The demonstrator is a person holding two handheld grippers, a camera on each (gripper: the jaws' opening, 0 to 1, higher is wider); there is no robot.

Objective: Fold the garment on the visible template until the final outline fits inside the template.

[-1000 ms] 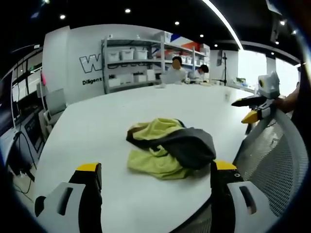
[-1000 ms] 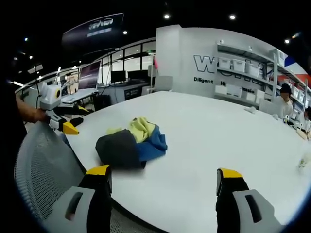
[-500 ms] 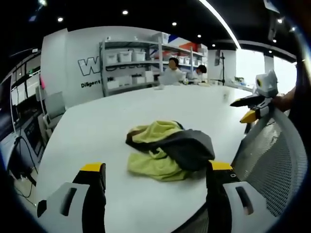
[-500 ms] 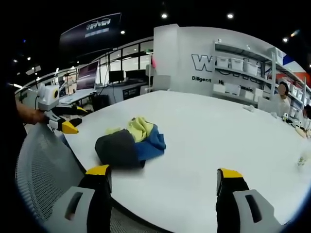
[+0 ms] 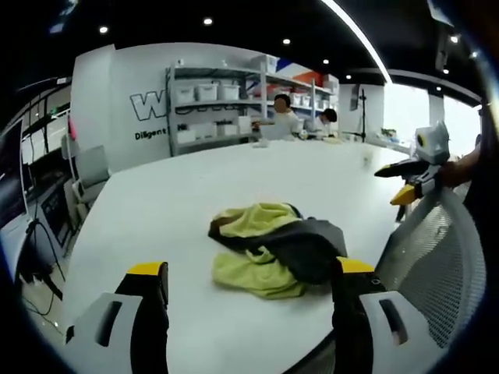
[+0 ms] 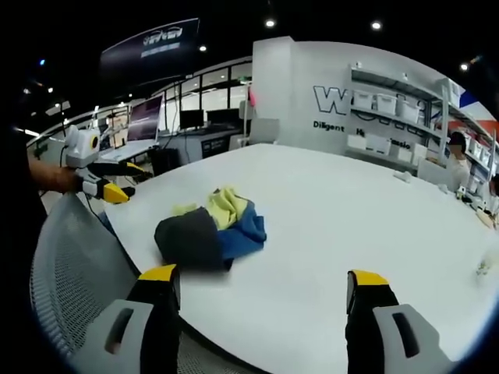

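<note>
Bright ceiling spots shine over a big white table [image 5: 156,195] in an open office, with storage shelves [image 5: 214,105] along the back wall and a mesh chair back [image 6: 74,265] at the table's near edge. On the table lies the garment [image 5: 273,245], crumpled in a heap of yellow-green, dark grey and blue cloth, near that edge; no template outline can be made out under it. The left gripper [image 5: 245,292] hangs above and short of the heap, jaws spread wide and empty. The right gripper [image 6: 261,300] is likewise parted and holds nothing, the heap ahead and to its left. By the look of it folding has not begun: the next move calls for both grippers to come down, find an edge or corner each, and spread the cloth flat first.
</note>
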